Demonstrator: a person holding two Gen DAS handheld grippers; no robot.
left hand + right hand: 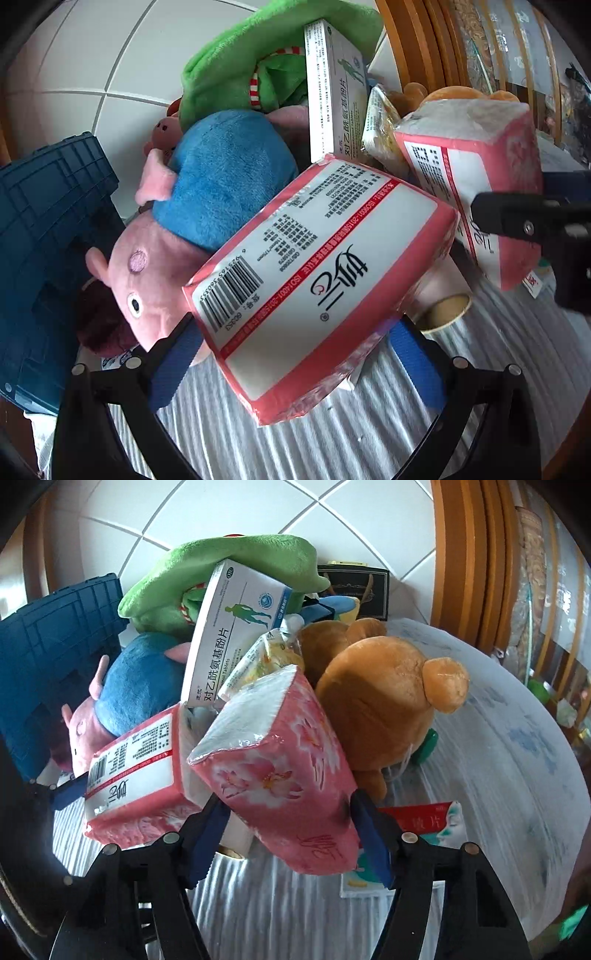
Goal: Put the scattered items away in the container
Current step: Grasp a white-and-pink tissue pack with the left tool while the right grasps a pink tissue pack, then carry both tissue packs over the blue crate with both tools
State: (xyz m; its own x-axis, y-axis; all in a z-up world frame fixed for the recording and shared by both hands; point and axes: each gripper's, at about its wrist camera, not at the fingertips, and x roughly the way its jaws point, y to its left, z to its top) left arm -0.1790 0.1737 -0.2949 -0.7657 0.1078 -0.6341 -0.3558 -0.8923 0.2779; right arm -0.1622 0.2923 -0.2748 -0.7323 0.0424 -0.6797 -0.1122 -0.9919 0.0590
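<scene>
Left hand-held gripper [291, 354] pinching tissue pack [317, 280]. Right hand-held gripper [288, 827] pinching second pack [284, 768]. Blue bin [48, 229] far left of left one. Toys, pill box [236, 627] piled ahead, not binned. Most work left.

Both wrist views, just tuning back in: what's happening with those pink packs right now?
Each hand-held tool has a pink tissue pack between its blue pads. The left tool grips the pack showing its barcode side; the right tool is clamped on the floral pack. Both packs sit in front of a heap of plush toys and a white tablet box. The blue crate stands off to the left.
</scene>
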